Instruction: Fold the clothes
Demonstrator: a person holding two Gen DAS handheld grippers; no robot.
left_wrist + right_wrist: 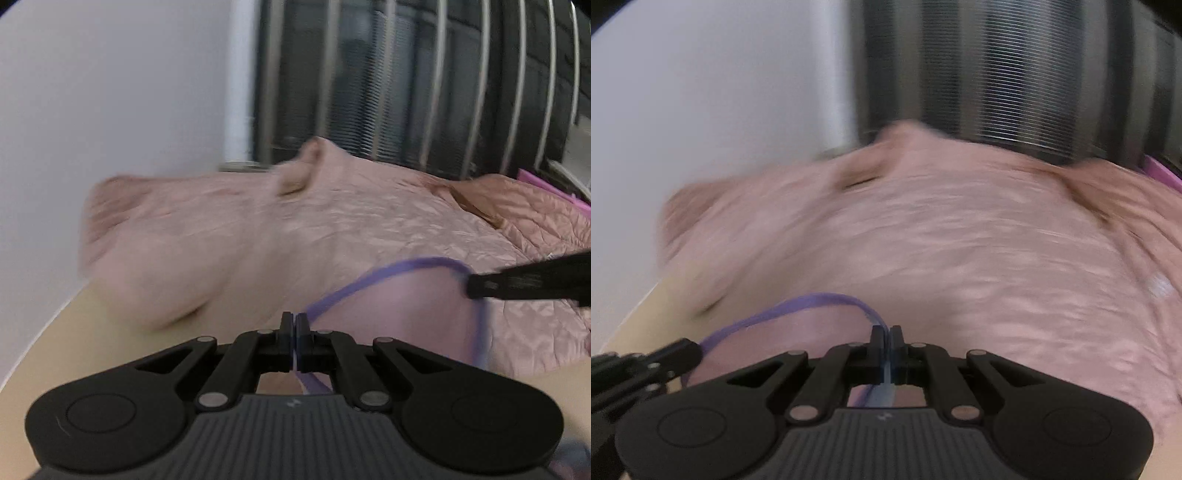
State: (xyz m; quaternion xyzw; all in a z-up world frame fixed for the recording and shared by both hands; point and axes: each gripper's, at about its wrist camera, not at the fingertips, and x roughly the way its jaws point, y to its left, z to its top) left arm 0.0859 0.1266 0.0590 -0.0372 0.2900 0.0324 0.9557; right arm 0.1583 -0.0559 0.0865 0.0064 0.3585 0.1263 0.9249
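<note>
A: Surroundings? Anything in the way?
B: Pink quilted bedspread point(332, 229) fills the view, white wall point(110, 92) left, barred window point(406, 74) behind, beige surface point(110, 332) at near left. Nothing blocks either claw.
A: Garment?
B: Pink garment with purple trim point(388, 267) lies on the bedspread, strung between both claws. Left gripper point(294, 325) clamped on the trim; right gripper point(885, 338) clamped on it too.

Glossy, crinkled pink satin-like cloth point(369, 229); smooth purple-edged lilac garment point(399, 306); matt black plastic hand-held gripper point(294, 325) with metal pivot pins.
</note>
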